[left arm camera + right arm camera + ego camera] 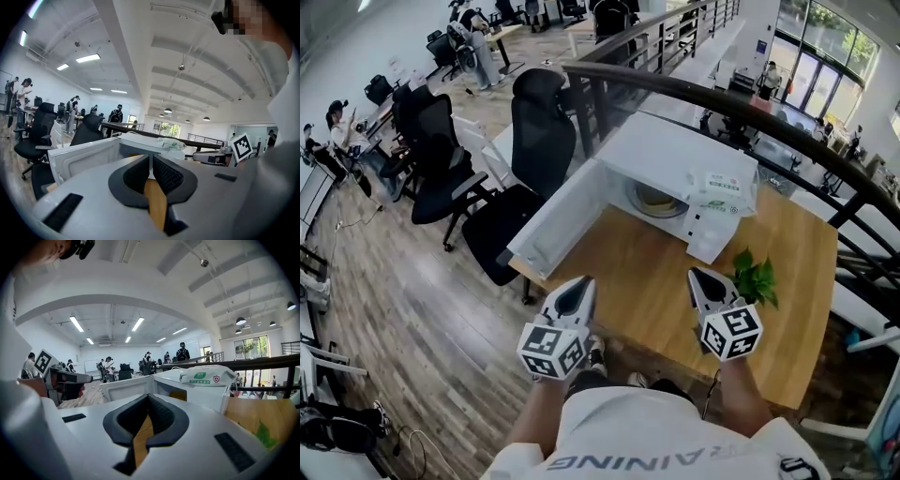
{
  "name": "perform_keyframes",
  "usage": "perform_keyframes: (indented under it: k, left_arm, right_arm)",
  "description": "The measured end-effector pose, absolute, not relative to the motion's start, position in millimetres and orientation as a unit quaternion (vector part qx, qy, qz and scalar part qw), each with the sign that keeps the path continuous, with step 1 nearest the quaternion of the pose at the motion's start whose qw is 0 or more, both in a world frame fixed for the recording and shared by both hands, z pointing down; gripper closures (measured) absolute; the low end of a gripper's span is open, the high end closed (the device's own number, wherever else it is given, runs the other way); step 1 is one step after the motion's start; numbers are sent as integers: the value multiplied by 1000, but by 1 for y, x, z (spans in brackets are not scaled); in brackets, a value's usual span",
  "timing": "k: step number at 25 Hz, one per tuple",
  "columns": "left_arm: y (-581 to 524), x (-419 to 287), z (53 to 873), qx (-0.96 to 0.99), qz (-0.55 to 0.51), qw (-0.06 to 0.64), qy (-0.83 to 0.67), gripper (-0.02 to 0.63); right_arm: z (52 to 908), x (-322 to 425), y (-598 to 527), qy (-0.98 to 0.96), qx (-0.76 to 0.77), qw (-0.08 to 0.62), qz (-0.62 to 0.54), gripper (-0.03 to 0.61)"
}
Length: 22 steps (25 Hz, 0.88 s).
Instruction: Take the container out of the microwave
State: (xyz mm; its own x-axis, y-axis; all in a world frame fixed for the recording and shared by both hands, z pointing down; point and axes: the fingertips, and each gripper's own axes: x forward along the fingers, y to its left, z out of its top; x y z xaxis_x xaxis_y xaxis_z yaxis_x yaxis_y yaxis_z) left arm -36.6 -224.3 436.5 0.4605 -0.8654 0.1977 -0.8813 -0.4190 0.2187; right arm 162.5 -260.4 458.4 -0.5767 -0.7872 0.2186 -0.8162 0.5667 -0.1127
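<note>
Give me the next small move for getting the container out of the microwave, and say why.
Probably bring the right gripper forward to the mouth of the microwave, parting its fingers on the way. The door already stands open and the container sits inside. Both this gripper and the left gripper are shut, empty and short of it.

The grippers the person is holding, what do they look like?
The left gripper and right gripper are light grey wedge-shaped shells that narrow to a point, with black ribbed pads inside. Each carries a white cube printed with black square markers. The person wears a white short-sleeved T-shirt with dark lettering.
</note>
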Motion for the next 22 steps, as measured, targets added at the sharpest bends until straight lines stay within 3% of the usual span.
perform_keyframes:
  k: [22]
  left_arm:
    - [-376, -65, 480, 908, 45, 166, -381, 561]
  right_arm:
    - [485, 92, -371, -810, 559, 149, 94, 555]
